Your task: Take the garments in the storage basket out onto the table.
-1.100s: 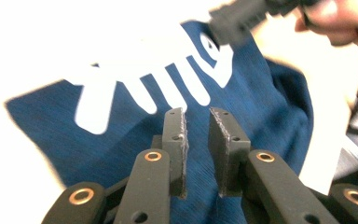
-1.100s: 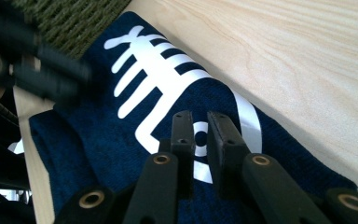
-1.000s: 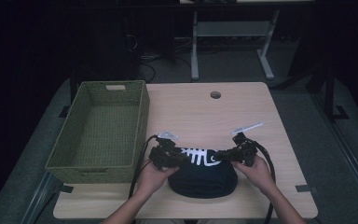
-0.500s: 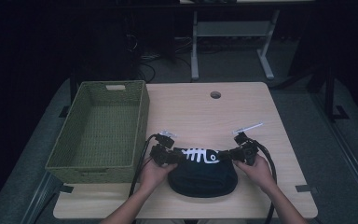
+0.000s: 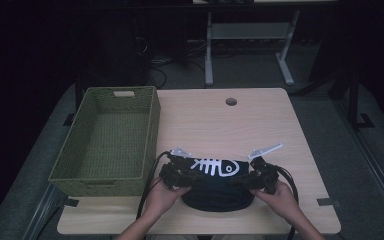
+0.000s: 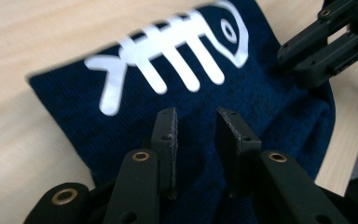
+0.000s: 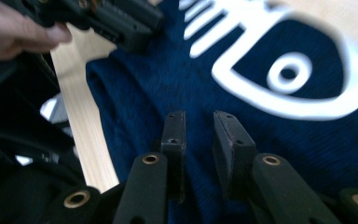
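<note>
Beside the folded cloth (image 5: 215, 187) stands a green basket (image 5: 105, 145); both tongs (image 6: 196, 135) (image 7: 200, 135) just released, gaping over fabric.

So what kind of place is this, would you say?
Probably a lab or recording workspace, not a home: a bare wooden table with a cable hole, a metal-framed desk and loose cables behind, all dimly lit.

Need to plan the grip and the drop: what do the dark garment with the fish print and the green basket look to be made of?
The navy garment looks like soft knit cloth, probably cotton: fine ribbed weave, matte, limp folds. Its white fishbone print looks smooth and flat, likely a printed or heat-pressed film. The green basket shows a woven texture on walls and floor, perhaps paper rope or plastic wicker; hard to tell which.
</note>
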{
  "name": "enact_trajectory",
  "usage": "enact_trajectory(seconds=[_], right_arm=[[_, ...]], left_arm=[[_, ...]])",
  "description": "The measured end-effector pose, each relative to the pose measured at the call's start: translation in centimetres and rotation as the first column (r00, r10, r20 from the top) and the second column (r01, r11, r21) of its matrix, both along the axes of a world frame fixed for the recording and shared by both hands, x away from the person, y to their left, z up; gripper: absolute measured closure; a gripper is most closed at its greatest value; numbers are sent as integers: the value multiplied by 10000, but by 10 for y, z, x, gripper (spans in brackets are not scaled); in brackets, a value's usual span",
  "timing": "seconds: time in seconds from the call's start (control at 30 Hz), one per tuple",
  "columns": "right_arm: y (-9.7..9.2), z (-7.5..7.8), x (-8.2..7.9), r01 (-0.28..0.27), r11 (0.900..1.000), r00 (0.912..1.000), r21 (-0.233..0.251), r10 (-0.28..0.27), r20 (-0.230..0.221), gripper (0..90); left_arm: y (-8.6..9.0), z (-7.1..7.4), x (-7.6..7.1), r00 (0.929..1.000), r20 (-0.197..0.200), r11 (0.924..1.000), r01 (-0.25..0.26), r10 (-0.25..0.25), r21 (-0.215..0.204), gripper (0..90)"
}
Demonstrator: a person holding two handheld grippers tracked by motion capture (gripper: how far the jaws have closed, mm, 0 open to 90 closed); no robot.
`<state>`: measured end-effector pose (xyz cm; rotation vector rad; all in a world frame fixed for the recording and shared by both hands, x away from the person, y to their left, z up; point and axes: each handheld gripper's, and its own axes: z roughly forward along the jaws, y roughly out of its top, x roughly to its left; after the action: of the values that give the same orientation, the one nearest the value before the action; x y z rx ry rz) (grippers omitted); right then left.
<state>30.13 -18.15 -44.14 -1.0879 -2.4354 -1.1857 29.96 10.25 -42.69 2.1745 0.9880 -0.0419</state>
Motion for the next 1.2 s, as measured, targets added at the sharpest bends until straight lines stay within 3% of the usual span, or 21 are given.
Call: enact_trajectory(seconds=[0.23, 0.33, 0.43, 0.63, 0.87, 1.2], right_arm=[[7, -15, -10, -366, 9975, 9991, -611, 352, -235, 744], [9, -18, -11, -367, 9959, 9993, -828, 360, -96, 765], [7, -21, -11, -353, 9968, 9993, -721, 342, -161, 775], [8, -18, -10, -358, 9964, 9993, -762, 349, -128, 752], [-1, -7, -8, 206, 9971, 9996, -738, -189, 227, 709], [-16, 0, -2, 966, 9915, 9940, -871, -916, 590, 678]], left_arm=[[-2, -8, -8, 9999, 35, 9995, 154, -155, 271, 689], [-4, -14, -9, 9999, 95, 9995, 117, -120, 279, 690], [-5, -15, -10, 9994, 244, 9987, 220, -231, 455, 691], [-3, -10, -9, 9998, 155, 9996, 106, -110, 270, 681], [4, 1, -6, 9984, 462, 9994, -340, 336, 93, 670], [16, 5, -1, 9931, 626, 9949, -1004, 996, 98, 655]])
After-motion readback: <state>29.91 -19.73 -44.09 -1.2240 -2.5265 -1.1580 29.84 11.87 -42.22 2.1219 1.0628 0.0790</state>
